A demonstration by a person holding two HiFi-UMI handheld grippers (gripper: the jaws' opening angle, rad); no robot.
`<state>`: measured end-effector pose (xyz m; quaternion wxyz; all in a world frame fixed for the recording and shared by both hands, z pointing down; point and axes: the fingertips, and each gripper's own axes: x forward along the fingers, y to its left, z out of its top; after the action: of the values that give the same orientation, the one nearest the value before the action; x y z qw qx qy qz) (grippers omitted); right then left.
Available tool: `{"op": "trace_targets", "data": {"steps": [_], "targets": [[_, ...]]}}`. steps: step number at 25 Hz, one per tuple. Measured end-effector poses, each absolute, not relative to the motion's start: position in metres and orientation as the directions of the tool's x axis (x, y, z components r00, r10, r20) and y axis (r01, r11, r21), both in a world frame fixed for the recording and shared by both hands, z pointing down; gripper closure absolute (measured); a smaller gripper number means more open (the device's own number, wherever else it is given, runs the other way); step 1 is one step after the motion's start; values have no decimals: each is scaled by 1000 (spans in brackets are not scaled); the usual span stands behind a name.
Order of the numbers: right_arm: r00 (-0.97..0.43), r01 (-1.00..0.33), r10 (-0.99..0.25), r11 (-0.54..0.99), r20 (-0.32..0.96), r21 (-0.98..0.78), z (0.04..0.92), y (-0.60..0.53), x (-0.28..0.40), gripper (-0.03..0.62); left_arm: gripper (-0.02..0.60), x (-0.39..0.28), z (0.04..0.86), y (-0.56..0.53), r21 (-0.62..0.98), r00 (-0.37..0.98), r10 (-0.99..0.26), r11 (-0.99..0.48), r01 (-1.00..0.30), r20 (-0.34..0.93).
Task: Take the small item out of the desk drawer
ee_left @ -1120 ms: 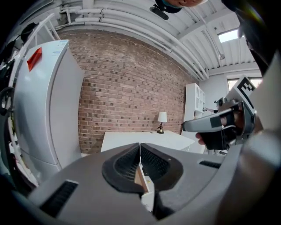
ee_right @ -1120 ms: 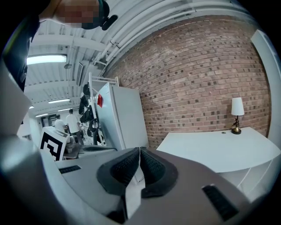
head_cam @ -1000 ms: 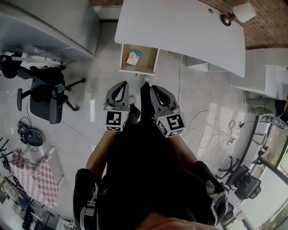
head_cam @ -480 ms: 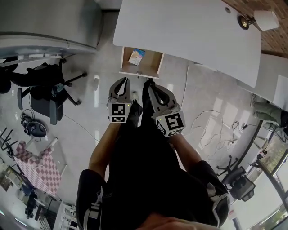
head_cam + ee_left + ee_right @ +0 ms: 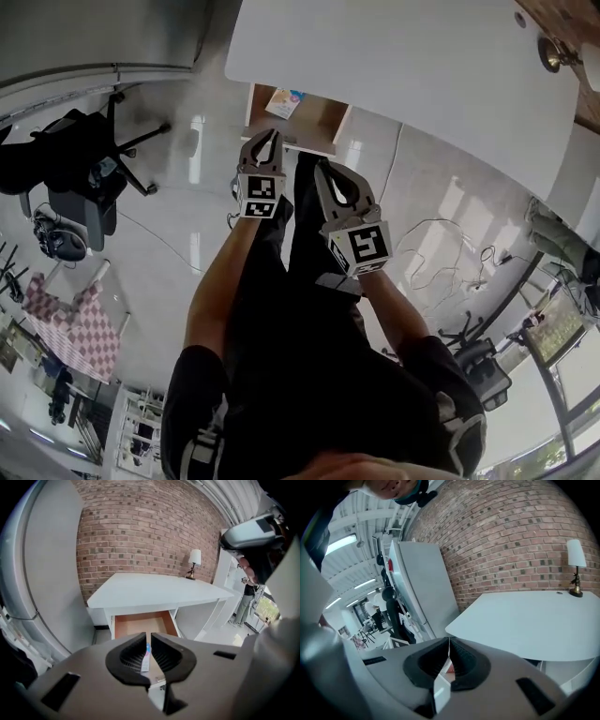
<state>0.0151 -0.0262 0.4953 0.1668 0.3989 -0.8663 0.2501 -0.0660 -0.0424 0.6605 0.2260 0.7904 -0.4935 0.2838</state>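
Note:
A white desk [image 5: 403,56] has its wooden drawer [image 5: 314,117] pulled open, and a small white box with blue and pink print [image 5: 285,101] lies inside. My left gripper [image 5: 269,135] hangs just in front of the drawer's front edge. It is shut, with only a thin slit between the tips and nothing held. In the left gripper view that gripper [image 5: 148,634] points at the drawer [image 5: 140,623], and the box [image 5: 146,658] shows through the slit. My right gripper [image 5: 323,167] sits lower right, farther from the drawer. Seen in its own view, it [image 5: 449,641] is shut and empty, below the desk top [image 5: 534,620].
A black office chair [image 5: 80,159] stands on the glossy floor to the left. Cables [image 5: 431,234] trail on the floor to the right of the drawer. A small lamp [image 5: 193,559] sits at the desk's far corner by the brick wall. A grey cabinet [image 5: 51,573] flanks the desk's left side.
Both grippers have come down and forward toward the open drawer. The left one now sits right at its front edge. The drawer and box have not moved.

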Motion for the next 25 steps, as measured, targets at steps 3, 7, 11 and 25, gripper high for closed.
{"op": "trace_targets", "data": {"steps": [3,7,11,25], "targets": [[-624,-775,-594,553,508,-305,515,-34,19,565,512,-61,699,-46,96,355,-612,-414,-905,707],[-617,-780,-585,542,527,-312,540,-44,26,565,427,-53,744,-55,104,357,-557,-434,-895,750],[-615,-782,-571,531,544,-327,564,-47,27,565,394,-48,783,-64,72,354,-520,-486,-871,777],[-599,-793,-535,497,596,-351,602,-61,49,565,258,-32,885,-86,87,286,-322,-515,-853,903]]}}
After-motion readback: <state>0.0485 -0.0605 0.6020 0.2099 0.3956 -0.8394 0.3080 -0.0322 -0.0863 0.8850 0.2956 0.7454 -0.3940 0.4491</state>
